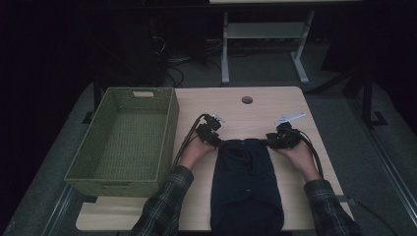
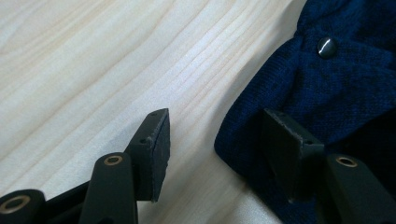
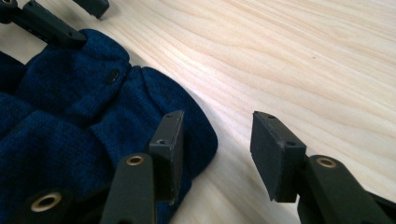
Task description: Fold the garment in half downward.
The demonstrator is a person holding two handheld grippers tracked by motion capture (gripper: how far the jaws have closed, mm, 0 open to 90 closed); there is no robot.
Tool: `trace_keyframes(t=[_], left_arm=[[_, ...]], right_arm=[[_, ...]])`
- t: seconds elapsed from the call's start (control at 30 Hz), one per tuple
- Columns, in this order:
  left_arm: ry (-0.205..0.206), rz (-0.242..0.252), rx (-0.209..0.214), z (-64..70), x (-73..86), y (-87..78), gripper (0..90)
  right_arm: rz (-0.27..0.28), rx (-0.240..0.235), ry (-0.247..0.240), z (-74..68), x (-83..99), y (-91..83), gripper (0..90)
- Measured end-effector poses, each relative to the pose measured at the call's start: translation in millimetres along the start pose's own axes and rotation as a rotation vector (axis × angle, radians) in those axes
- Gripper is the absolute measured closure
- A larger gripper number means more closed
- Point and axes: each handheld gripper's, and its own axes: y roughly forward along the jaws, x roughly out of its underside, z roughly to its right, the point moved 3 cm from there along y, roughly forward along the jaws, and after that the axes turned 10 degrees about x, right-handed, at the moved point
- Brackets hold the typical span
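A dark blue knit garment lies folded on the wooden table, reaching from mid-table to the near edge. My left gripper is at its far left corner and my right gripper at its far right corner. In the left gripper view the left gripper is open, one jaw over bare wood and the other over the garment near a dark snap button. The right gripper is open too, straddling the garment's rounded corner. Nothing is gripped.
A green woven basket stands empty on the table's left side, close to my left hand. A round cable hole is near the far edge. Behind the table are a desk frame and cables on the floor.
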Motion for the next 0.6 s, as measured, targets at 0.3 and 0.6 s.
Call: trace_keyframes(t=[0.3, 0.6], left_arm=[[-0.002, 0.025, 0.092, 1.7, 2.1, 0.6, 67.0], [0.01, 0.008, 0.073, 7.8, 0.2, -1.2, 76.9]], right_arm=[[-0.028, -0.056, 0.025, -2.1, 3.3, 11.6, 66.7], [-0.04, -0.054, -0.012, -8.9, 1.2, 10.3, 83.0]])
